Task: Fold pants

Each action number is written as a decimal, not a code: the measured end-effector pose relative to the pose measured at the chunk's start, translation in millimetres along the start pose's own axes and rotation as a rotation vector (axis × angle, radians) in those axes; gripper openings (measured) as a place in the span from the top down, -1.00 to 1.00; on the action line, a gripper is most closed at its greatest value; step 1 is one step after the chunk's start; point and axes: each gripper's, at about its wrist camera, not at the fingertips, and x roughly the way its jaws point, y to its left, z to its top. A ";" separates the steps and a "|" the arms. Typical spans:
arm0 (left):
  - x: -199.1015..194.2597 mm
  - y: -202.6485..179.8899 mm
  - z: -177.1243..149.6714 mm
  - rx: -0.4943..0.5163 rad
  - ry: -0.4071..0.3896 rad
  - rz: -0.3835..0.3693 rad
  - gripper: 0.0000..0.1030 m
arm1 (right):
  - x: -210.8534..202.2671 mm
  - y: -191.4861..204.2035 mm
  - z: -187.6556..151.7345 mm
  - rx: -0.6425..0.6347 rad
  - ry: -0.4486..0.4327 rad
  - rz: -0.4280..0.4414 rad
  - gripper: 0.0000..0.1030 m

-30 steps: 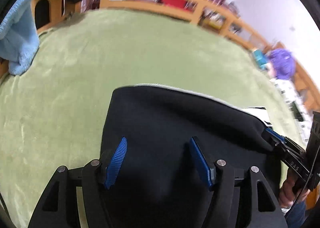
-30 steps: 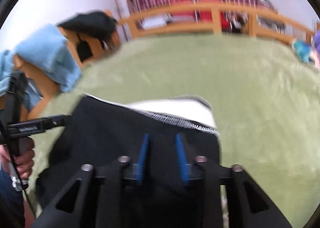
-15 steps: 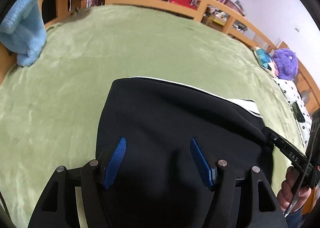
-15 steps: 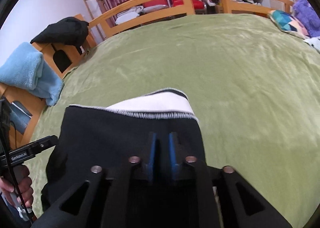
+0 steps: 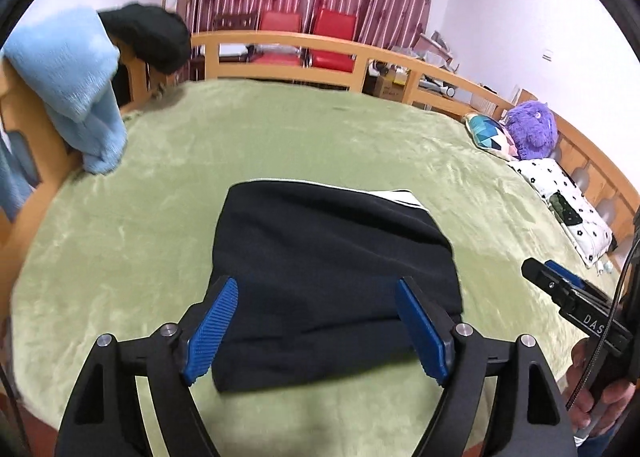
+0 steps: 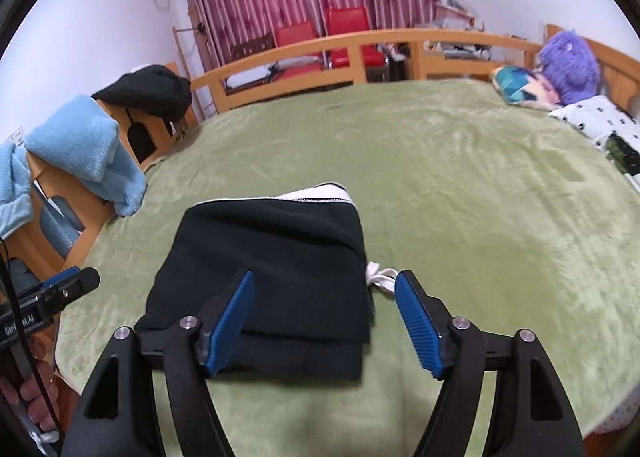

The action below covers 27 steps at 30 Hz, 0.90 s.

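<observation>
**Left wrist and right wrist views: pants folded on the bed, both grippers empty**

Left wrist view: we see our left gripper [image 5: 316, 321] with its blue pads spread wide and nothing between them. The black pants [image 5: 328, 281] lie folded into a compact stack on the green blanket [image 5: 320, 137], near the front edge of the bed. A white waistband strip [image 5: 396, 195] shows at the far edge of the stack. Our right gripper [image 5: 556, 277] appears at the right of this view, off the fabric.

Right wrist view: the right gripper [image 6: 324, 321] is likewise spread wide and grips nothing. We note a white drawstring [image 6: 380, 277] poking out from the right side of the pants [image 6: 272, 265], lying on the blanket [image 6: 480, 197]. The left gripper [image 6: 68, 285] sits at the left, clear of the stack.

A blue towel [image 6: 88, 149] hangs over the wooden bed rail [image 6: 320, 49]; a purple plush toy [image 6: 568, 61] rests at the far right corner.
</observation>
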 end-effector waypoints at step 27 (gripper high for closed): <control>-122.9 -43.5 -60.0 0.045 -0.150 0.030 -0.90 | -134.3 19.2 -59.1 -0.051 -0.124 -0.091 -1.00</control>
